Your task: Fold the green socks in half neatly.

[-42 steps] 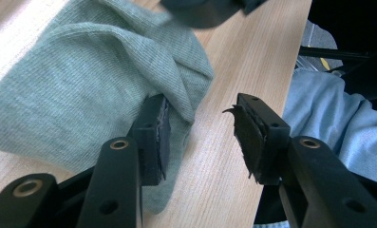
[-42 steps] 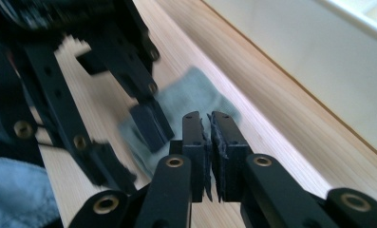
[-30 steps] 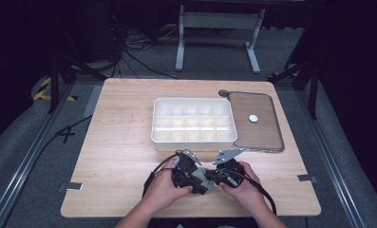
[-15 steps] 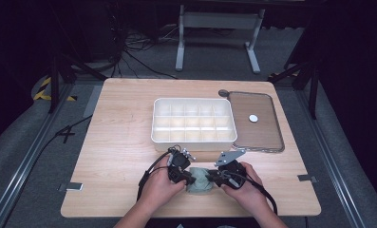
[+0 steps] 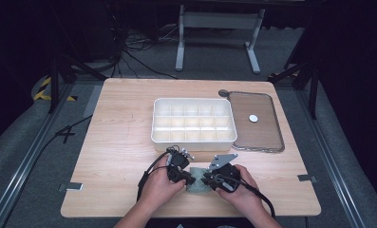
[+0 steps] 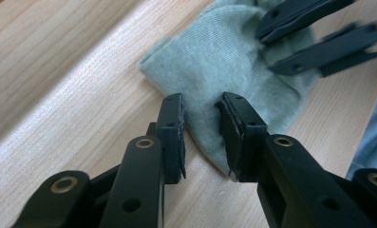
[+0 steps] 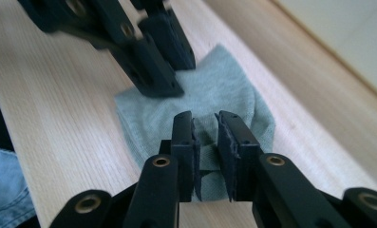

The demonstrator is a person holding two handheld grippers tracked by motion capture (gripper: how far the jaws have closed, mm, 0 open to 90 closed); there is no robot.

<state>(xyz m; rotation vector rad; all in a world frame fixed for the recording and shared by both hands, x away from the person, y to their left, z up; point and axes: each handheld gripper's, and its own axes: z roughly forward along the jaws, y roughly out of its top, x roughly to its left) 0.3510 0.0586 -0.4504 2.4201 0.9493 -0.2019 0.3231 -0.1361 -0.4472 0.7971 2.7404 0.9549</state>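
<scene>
Both grippers sit low centre in the high view, over a small grey-green cloth (image 5: pixel 197 182) on the wooden table (image 5: pixel 119 142), just below the white compartment tray (image 5: pixel 193 121).

Left gripper (image 6: pixel 202 130): in its own view I see the jaws spread, with a clear gap. They straddle the near edge of the cloth (image 6: pixel 224 61), which lies flat on the wood between and beyond the tips. Can't tell if the tips touch the fabric. The other gripper comes in blurred at the upper right of that frame, over the far side of the cloth.

Right gripper (image 7: pixel 206 135): jaws nearly together, and I see a raised fold of the cloth (image 7: pixel 210 95) pinched between the pads. The rest of the fabric lies flat on the table ahead of the jaws. The left gripper's jaws come in from the upper left of this frame, over the cloth's far corner.

High view again: left gripper (image 5: pixel 179 164) and right gripper (image 5: pixel 219 173) face each other across the cloth, a hand on each. To the right of the tray lies a clear lid (image 5: pixel 255 137), touching or nearly touching the tray's side.
</scene>
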